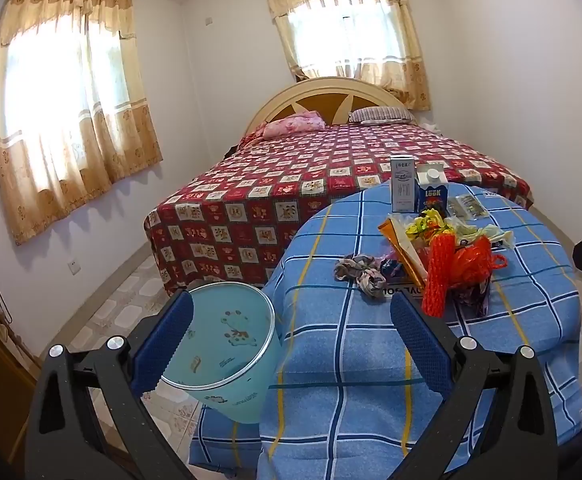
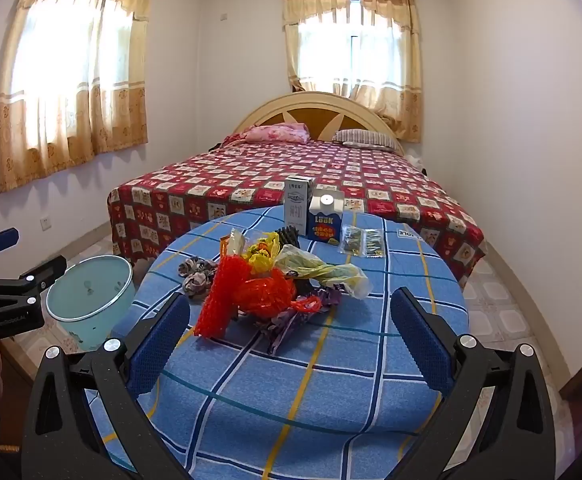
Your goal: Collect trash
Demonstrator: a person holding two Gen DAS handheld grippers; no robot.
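A pile of trash lies on the round table with a blue checked cloth [image 2: 299, 380]: red netting [image 2: 221, 300], an orange-red plastic bag [image 2: 267, 292], yellow and pale plastic bags [image 2: 323, 270], and a grey cloth scrap [image 2: 195, 276]. Behind stand a white carton [image 2: 297, 206], a blue carton [image 2: 325, 218] and a clear packet [image 2: 361, 242]. A light-blue bin [image 1: 227, 344] stands on the floor left of the table. My left gripper [image 1: 291, 344] is open and empty, between bin and table. My right gripper [image 2: 291, 340] is open and empty, just short of the pile.
A bed with a red patterned cover [image 2: 291, 172] stands behind the table. Curtained windows [image 2: 75, 76] are on the left and back walls. Tiled floor [image 1: 123, 308] lies between bed and left wall. The left gripper also shows in the right wrist view [image 2: 11, 280].
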